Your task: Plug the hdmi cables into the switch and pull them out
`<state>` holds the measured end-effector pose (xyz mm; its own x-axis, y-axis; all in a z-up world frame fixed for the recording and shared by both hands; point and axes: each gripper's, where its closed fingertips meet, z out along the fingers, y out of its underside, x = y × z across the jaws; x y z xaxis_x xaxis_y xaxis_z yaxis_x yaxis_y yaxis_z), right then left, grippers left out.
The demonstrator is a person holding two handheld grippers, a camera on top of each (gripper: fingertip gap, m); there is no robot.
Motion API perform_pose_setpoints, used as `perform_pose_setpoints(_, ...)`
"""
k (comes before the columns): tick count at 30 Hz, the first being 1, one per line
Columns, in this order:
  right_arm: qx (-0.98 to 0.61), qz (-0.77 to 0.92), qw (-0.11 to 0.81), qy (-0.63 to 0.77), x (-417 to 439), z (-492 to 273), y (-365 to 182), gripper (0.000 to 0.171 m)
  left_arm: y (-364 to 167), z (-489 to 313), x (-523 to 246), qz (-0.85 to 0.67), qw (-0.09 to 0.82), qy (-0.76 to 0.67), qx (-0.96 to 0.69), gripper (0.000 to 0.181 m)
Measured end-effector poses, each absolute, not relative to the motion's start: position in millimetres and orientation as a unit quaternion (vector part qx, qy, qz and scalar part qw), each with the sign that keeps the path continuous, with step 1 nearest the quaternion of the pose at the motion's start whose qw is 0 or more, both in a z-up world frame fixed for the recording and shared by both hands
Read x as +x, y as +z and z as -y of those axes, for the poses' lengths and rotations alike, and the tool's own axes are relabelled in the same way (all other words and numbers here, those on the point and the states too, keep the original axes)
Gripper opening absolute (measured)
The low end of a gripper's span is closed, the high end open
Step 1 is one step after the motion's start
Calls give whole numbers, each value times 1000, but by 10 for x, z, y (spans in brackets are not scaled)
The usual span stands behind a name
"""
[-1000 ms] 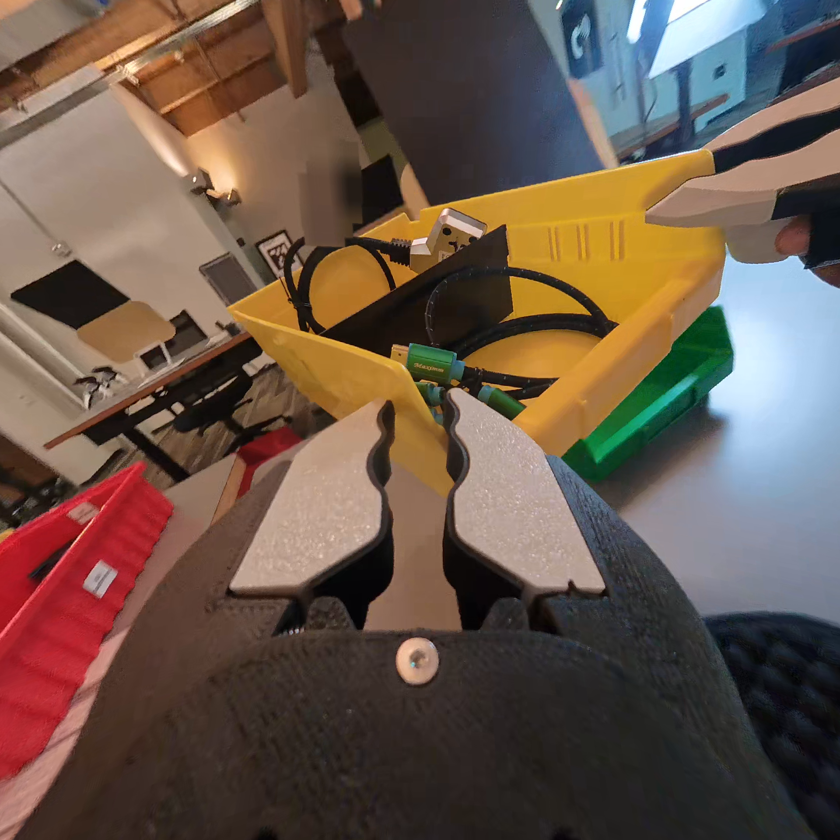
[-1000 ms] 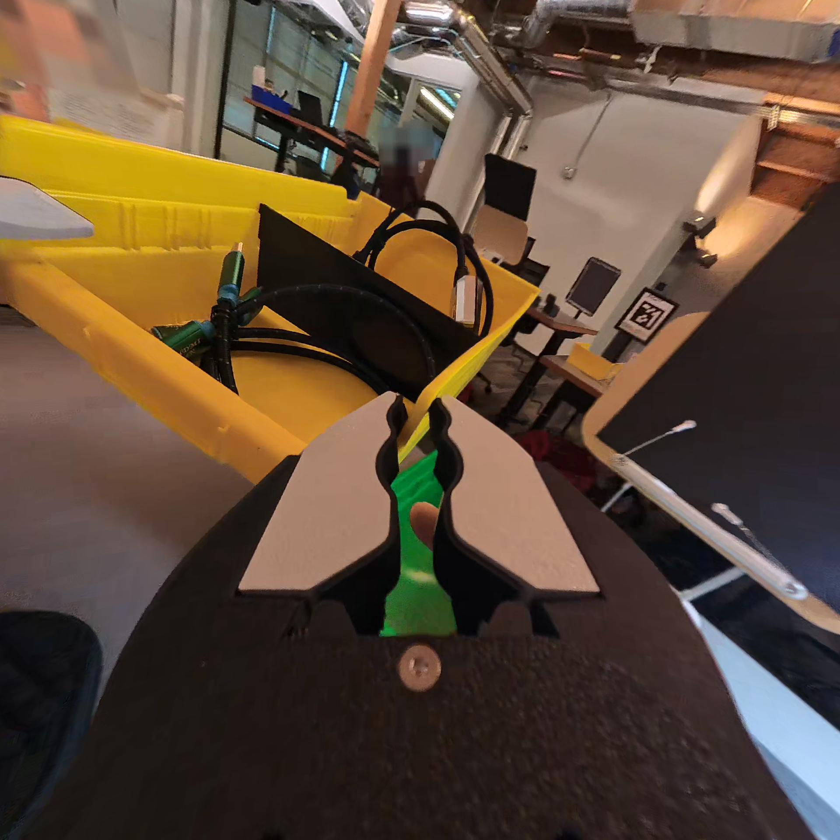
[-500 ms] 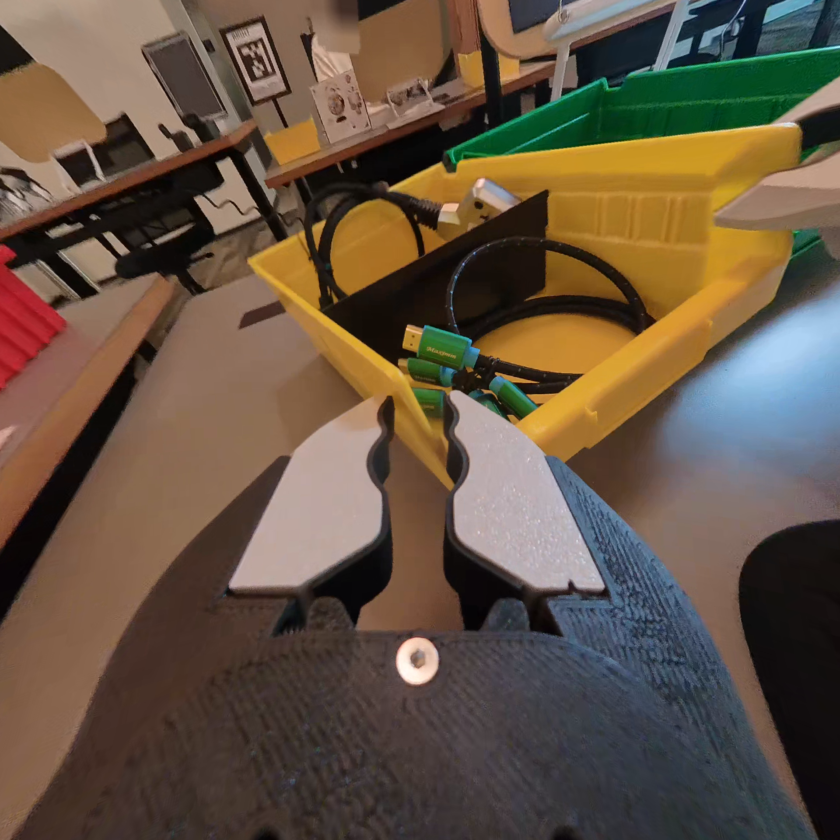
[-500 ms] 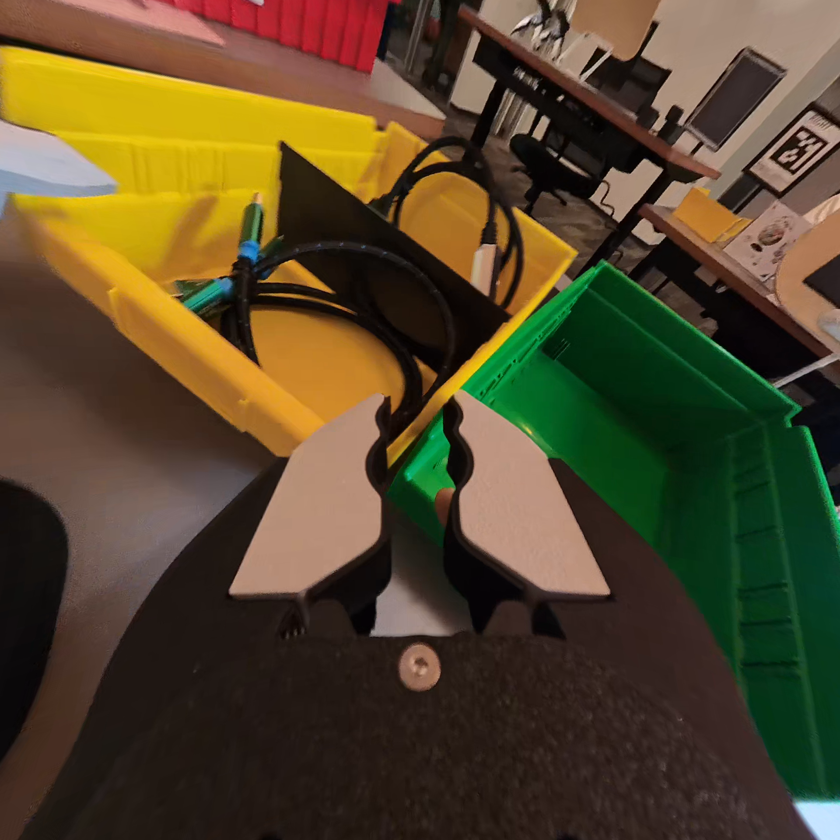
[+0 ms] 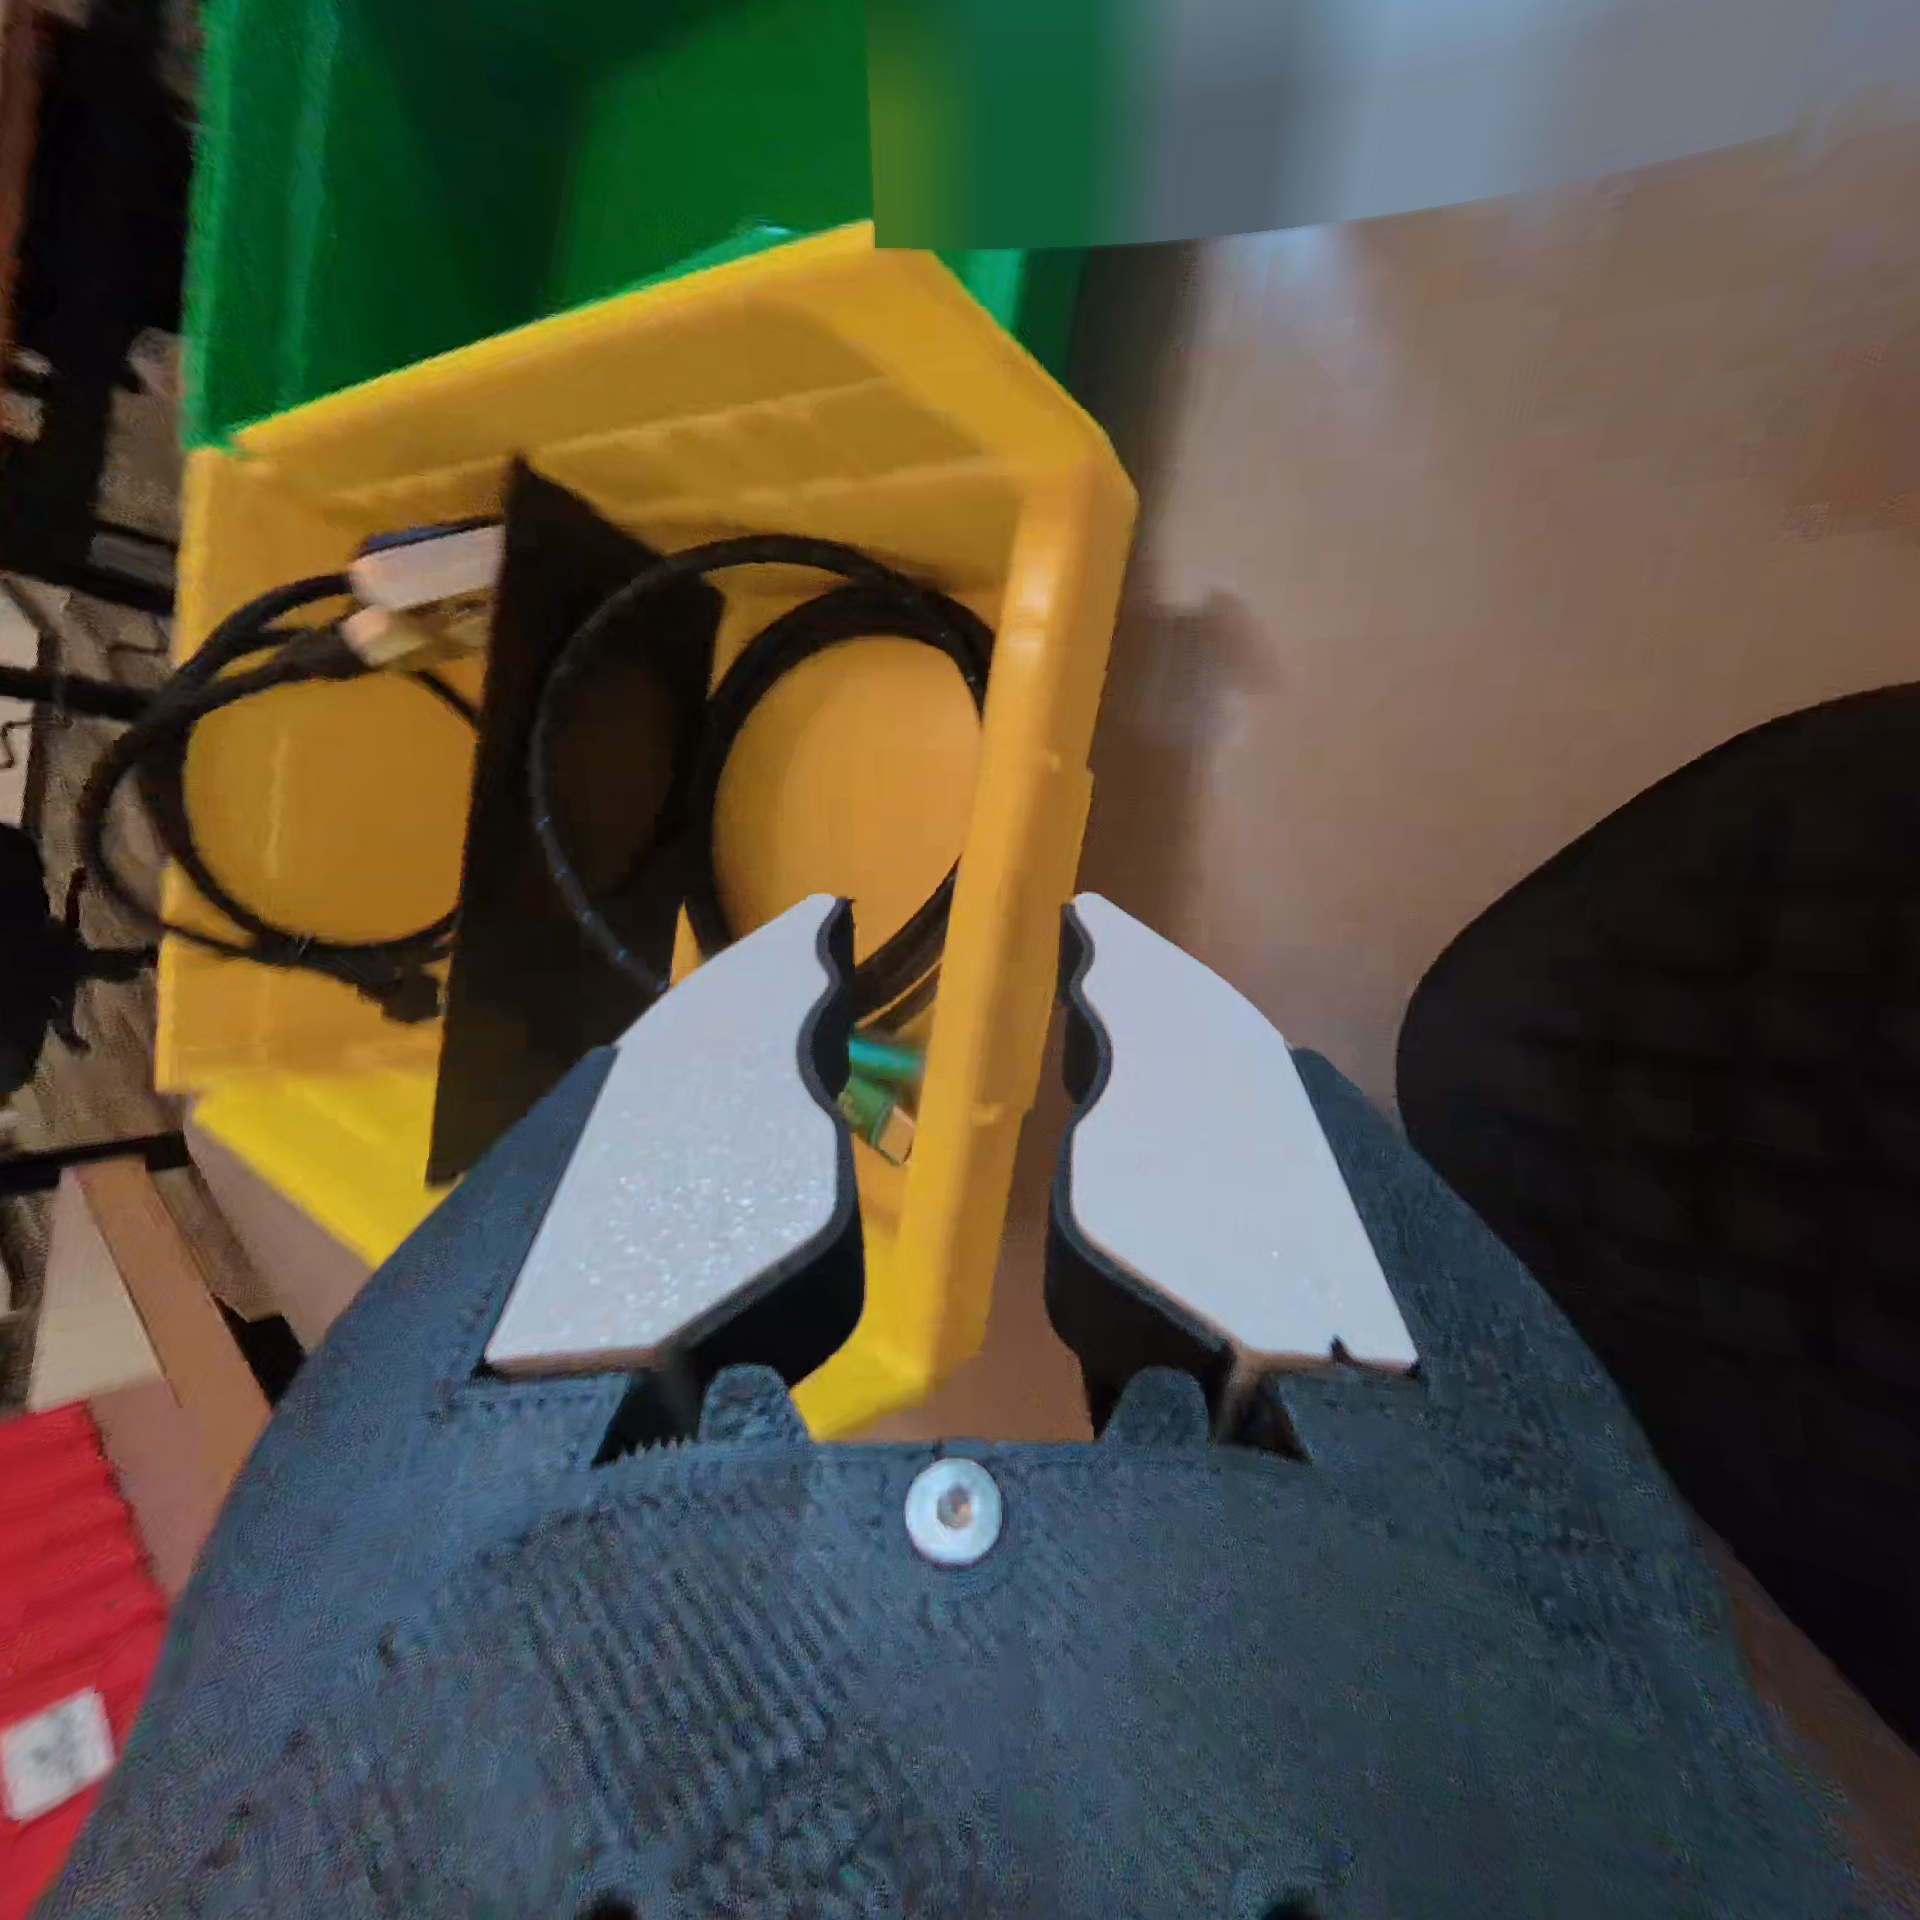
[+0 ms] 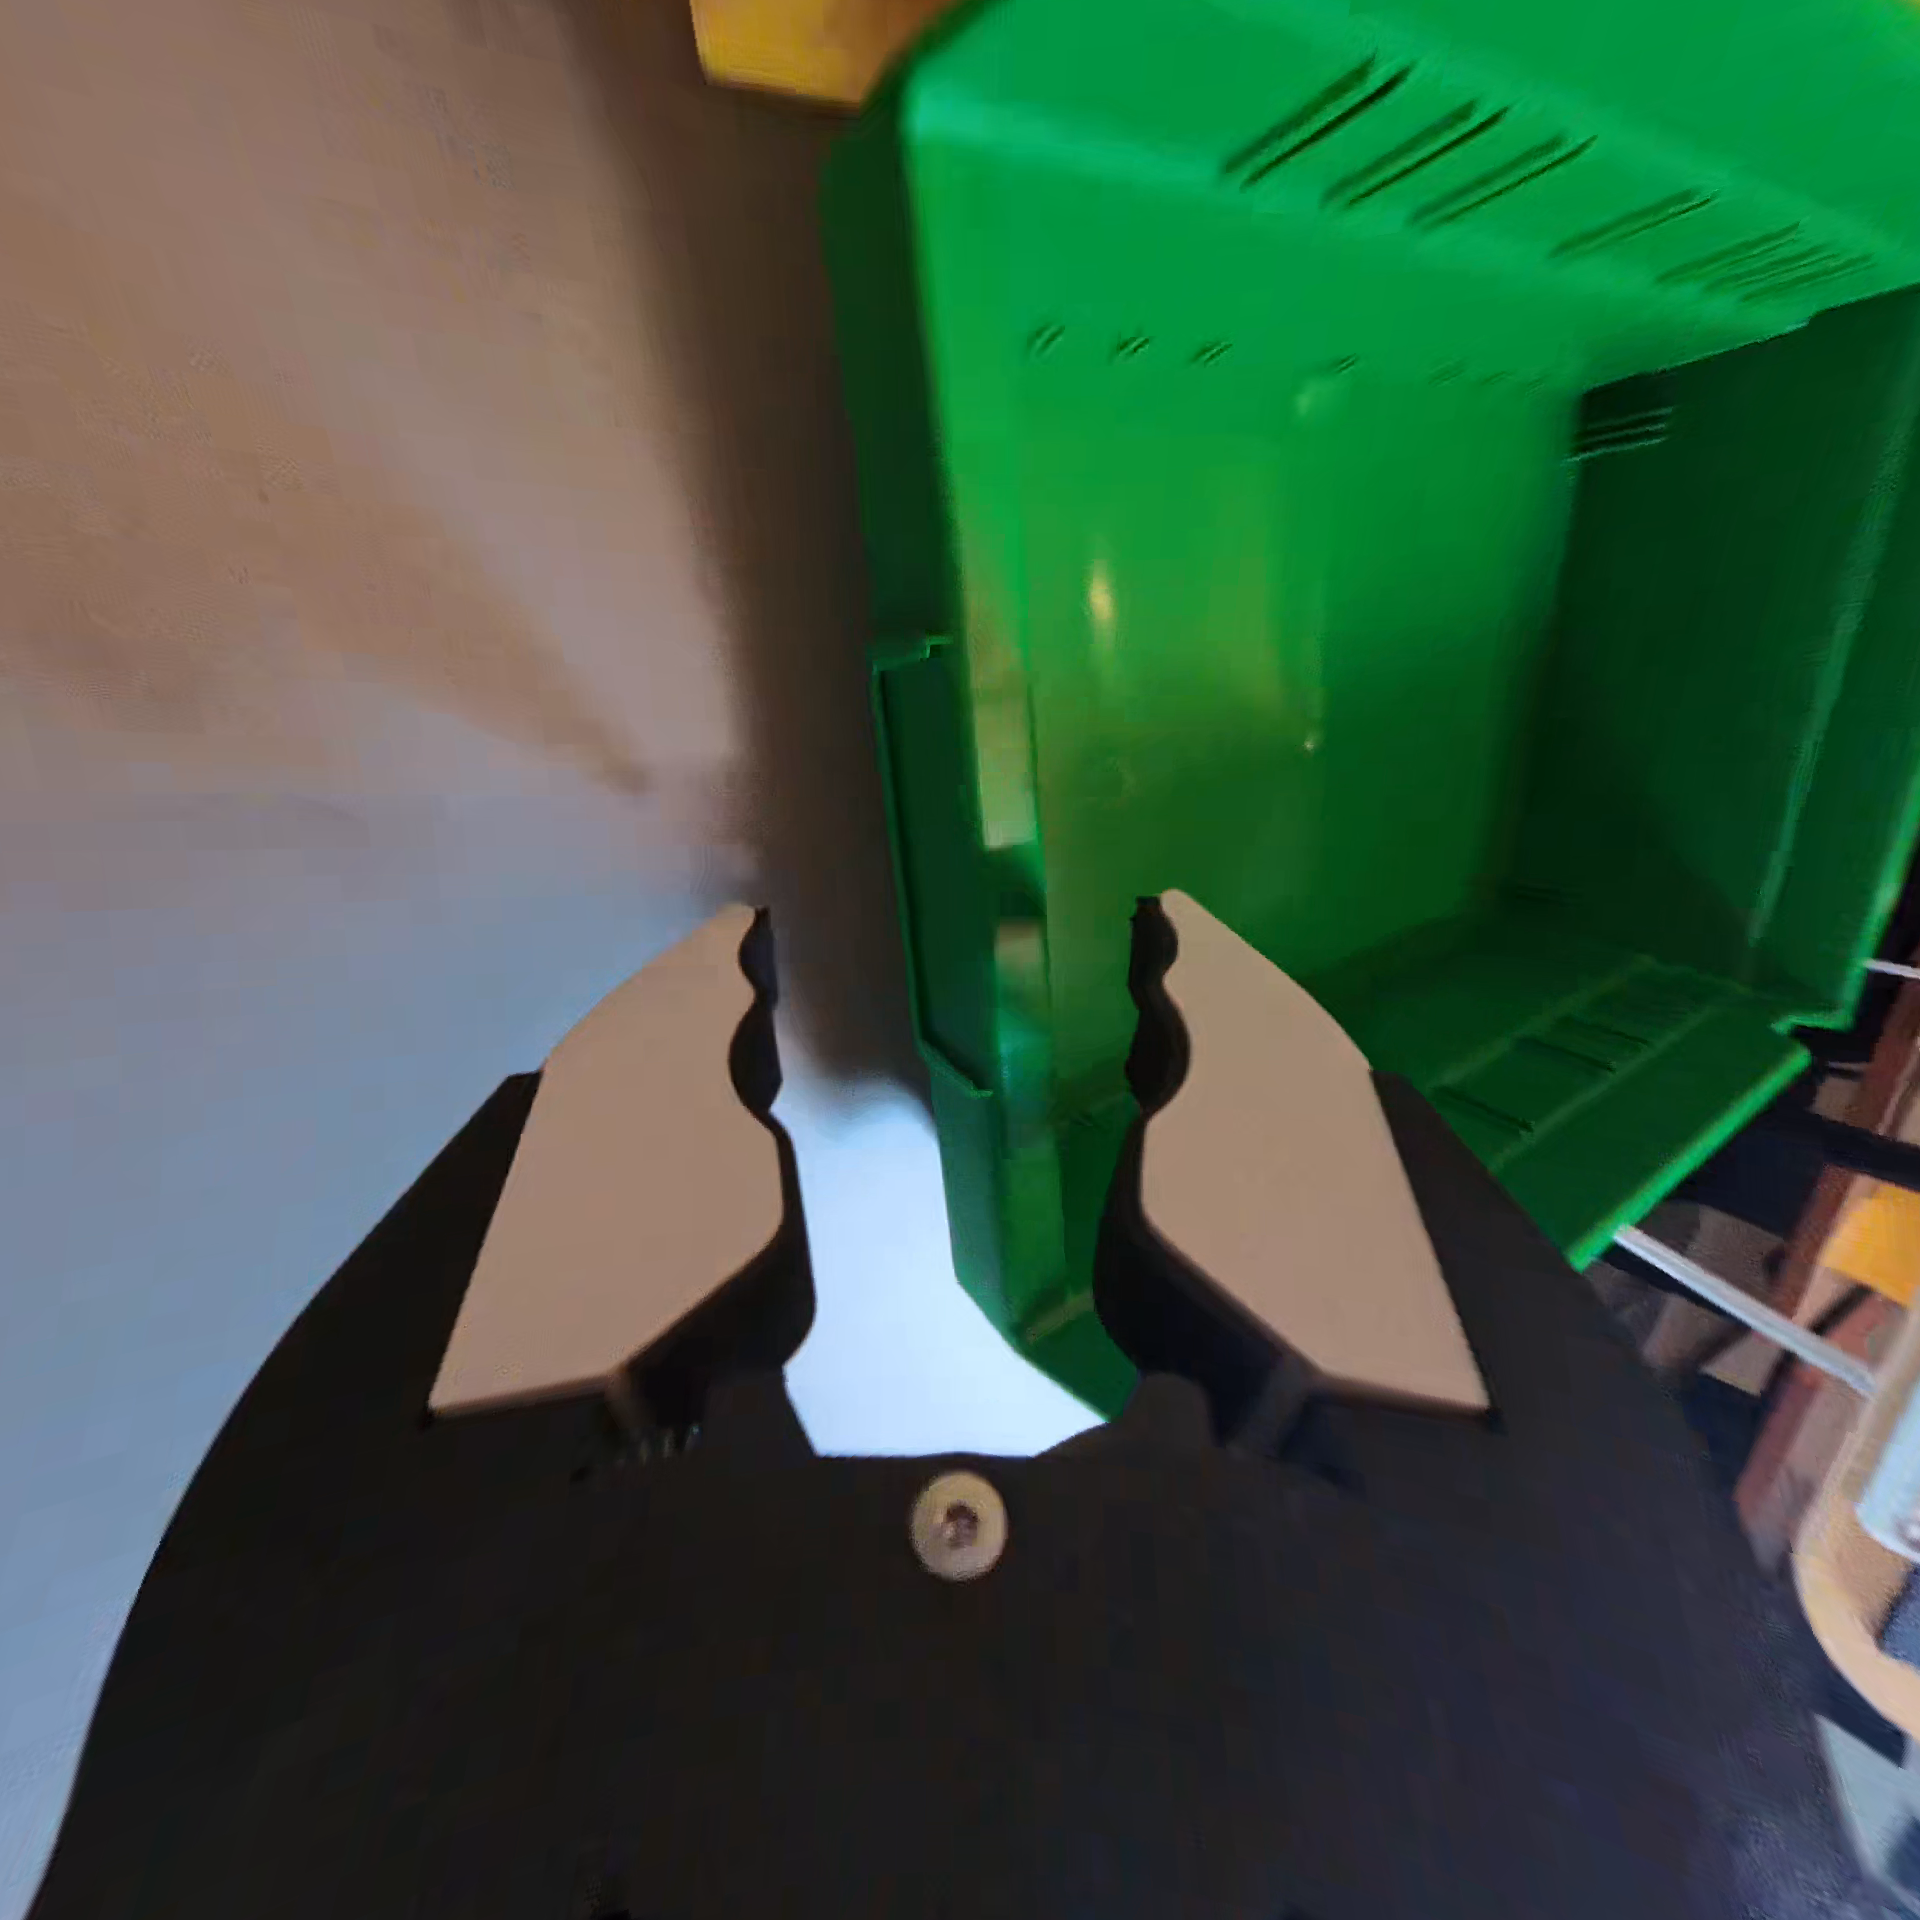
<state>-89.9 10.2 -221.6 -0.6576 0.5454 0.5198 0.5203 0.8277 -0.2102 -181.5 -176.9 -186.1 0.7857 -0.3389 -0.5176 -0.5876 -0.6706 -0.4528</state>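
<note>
A grey table (image 5: pixel 1455 520) carries a green bin (image 6: pixel 1351 520) and, beside it, a yellow bin (image 5: pixel 1049 727). The left gripper (image 5: pixel 958 914) straddles the yellow bin's side wall, jaws apart; the right gripper (image 6: pixel 951 914) straddles the green bin's wall, jaws apart. Black HDMI cables (image 5: pixel 727 644) lie coiled in the yellow bin, either side of a black divider (image 5: pixel 520 831).

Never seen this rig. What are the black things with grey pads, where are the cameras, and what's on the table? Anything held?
A person holds two handheld grippers; each carries a camera looking along its fingers.

Left wrist view: the left gripper, black body with grey pads, is open, its fingers either side of the near wall of a yellow plastic bin. A black divider panel splits the bin; coiled black cables lie inside, with green-tipped plugs near the fingers.

Right wrist view: the right gripper is open around the wall of a green plastic bin, which looks empty.

Neither holds anything. Both bins stand on a pale tabletop.
</note>
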Motion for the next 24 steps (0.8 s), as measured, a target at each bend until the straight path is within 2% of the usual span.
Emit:
perform_pose_setpoints(1, -294, 914, 278, 17, -934, -131, -2298, 59, -1987, 1696, -1810, -280, 277, 195, -898, 42)
perform_pose_setpoints(2, -297, 916, 270, 22, -964, -147, -2360, 44, -2123, 1646, -1817, -293, 241, 184, -906, 44)
perform_pose_setpoints(4, -306, 909, 280, 45, -990, -183, -2383, 31, -2374, 1586, -1841, -318, 188, 163, -915, 34)
perform_pose_setpoints(5, -318, 905, 277, 51, -930, -212, -2384, 31, -2454, 1538, -1867, -324, 181, 162, -914, 29)
perform_pose_setpoints(13, -411, 853, 319, 41, 361, -553, -2358, 34, -2468, 1366, -1856, -282, 278, 188, -899, 32)
perform_pose_setpoints(17, -445, 826, 347, 9, 929, -815, -2353, 34, -2465, 1295, -1863, -265, 291, 189, -900, 32)
perform_pose_setpoints(24, -471, 800, 370, -35, 1254, -1583, -2349, 32, -2460, 1038, -2092, -245, 288, 214, -901, 32)
